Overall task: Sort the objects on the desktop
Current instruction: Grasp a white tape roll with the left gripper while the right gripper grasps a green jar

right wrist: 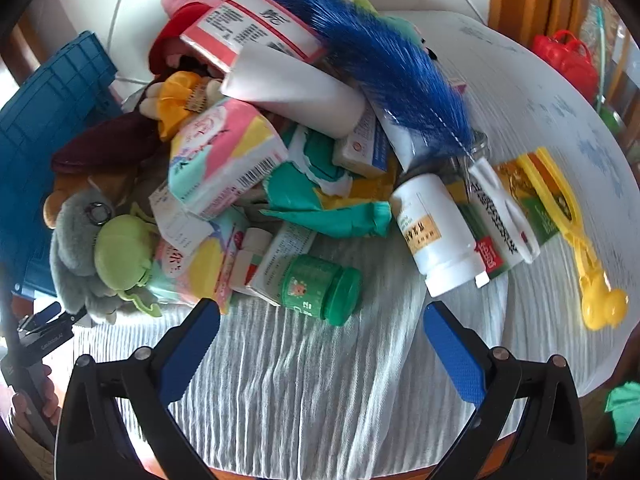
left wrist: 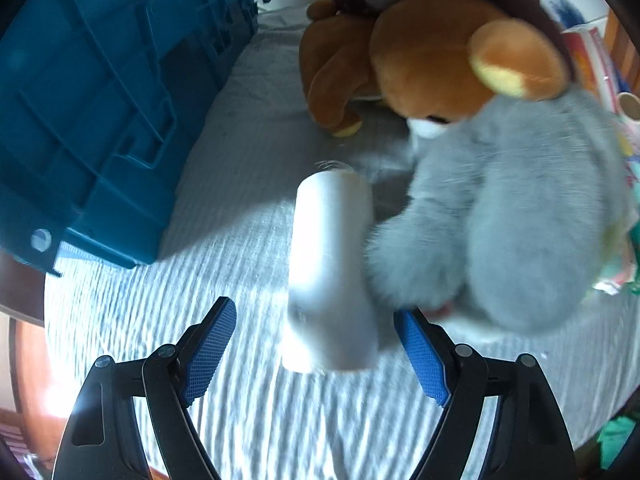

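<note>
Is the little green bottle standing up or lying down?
Lying down. The small green plastic bottle rests on its side on the white ribbed cloth, cap pointing right.

Blurred: white roll [left wrist: 332, 272], grey plush [left wrist: 516, 216].
Cut off: blue crate [left wrist: 100, 100].
Half buried: brown plush [right wrist: 72, 184].

Striped tablecloth [right wrist: 312, 392], blue crate [left wrist: 100, 120], green jar [right wrist: 322, 289], yellow scoop [right wrist: 576, 236]
</note>
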`<state>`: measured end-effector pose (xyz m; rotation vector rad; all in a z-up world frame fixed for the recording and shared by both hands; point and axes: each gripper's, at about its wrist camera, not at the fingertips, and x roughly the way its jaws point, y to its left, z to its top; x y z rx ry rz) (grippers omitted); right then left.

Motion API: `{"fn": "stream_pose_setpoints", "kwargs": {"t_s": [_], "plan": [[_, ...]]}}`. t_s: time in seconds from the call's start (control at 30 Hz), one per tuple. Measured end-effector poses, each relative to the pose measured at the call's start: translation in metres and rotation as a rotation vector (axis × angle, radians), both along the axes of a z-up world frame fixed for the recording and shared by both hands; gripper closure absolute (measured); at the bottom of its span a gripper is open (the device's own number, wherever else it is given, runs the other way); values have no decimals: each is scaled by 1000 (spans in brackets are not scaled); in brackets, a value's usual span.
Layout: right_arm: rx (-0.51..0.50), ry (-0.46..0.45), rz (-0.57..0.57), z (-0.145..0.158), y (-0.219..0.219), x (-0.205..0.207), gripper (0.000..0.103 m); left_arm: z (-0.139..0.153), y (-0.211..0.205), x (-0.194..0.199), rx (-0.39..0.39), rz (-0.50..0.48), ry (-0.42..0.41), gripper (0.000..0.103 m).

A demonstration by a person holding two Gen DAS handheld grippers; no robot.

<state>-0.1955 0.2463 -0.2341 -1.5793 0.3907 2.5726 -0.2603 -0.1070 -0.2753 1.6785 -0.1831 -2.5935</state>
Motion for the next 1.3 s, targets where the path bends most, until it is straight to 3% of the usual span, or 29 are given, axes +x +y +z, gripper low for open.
{"fn": "stream_pose_setpoints", "kwargs": {"t_s": [0.13, 0.2, 0.3, 0.47, 0.5, 0.53, 0.73, 0.93, 1.3], "plan": [[16, -11, -23, -8, -1, -1, 2, -13, -2, -6, 2, 1, -20, 25], [22, -21, -22, -12, -4, -5, 24, -13, -2, -6, 19, -4, -10, 32], [28, -37, -40, -20, -7, -10, 42, -11, -1, -6, 50, -15, -5, 44], [27, -58, -75, -34, -7, -18, 42, -10, 2, -4, 45, -35, 5, 47], [26, -61, -77, -36, -6, -19, 47, -10, 3, -3, 51, -40, 6, 57], [26, -64, -80, -39, -5, -19, 53, -10, 3, -2, 62, -47, 6, 58], [44, -59, -73, -36, -5, -16, 53, -5, 4, 16, 66, -66, 5, 58], [38, -30, -44, -20, -5, -4, 53, 27, 5, 45, 83, -91, 62, 58], [61, 116, 29, 52, -14, -6, 53, 102, 16, 67, 97, -110, 218, 58]]}}
